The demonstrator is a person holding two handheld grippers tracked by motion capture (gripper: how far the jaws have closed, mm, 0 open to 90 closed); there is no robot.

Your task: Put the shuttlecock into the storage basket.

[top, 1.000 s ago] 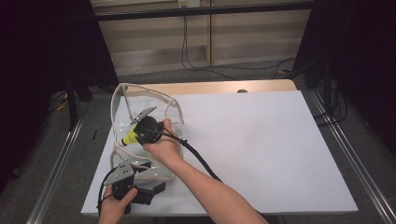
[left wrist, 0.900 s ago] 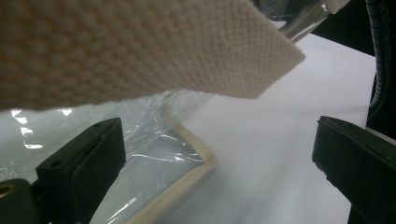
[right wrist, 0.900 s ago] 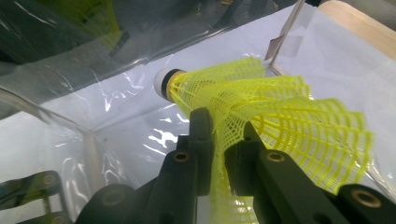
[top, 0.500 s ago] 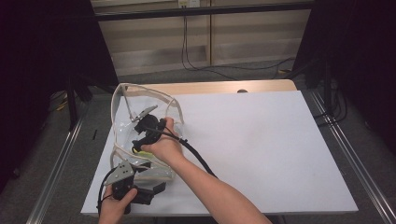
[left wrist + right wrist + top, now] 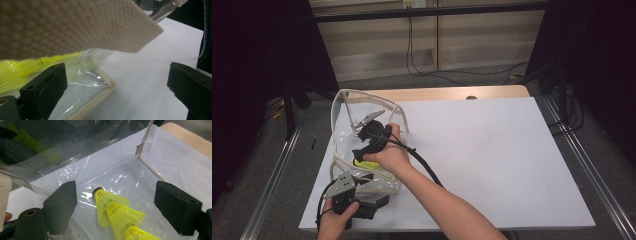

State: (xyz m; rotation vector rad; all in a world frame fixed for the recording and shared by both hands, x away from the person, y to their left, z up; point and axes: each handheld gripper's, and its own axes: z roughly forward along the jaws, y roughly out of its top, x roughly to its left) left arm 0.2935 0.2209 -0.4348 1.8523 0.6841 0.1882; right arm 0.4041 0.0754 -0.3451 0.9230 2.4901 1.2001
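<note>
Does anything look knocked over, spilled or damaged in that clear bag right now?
Nothing stands out. The yellow shuttlecocks lie nested on their side inside the clear bag, which seems normal. The right gripper has just been opening, its jaws clear of them.

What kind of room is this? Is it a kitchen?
Not a kitchen. It looks like a lab or test bench: a bare white table ringed by black curtains, cables along the floor, and metal rails beside the table.
</note>
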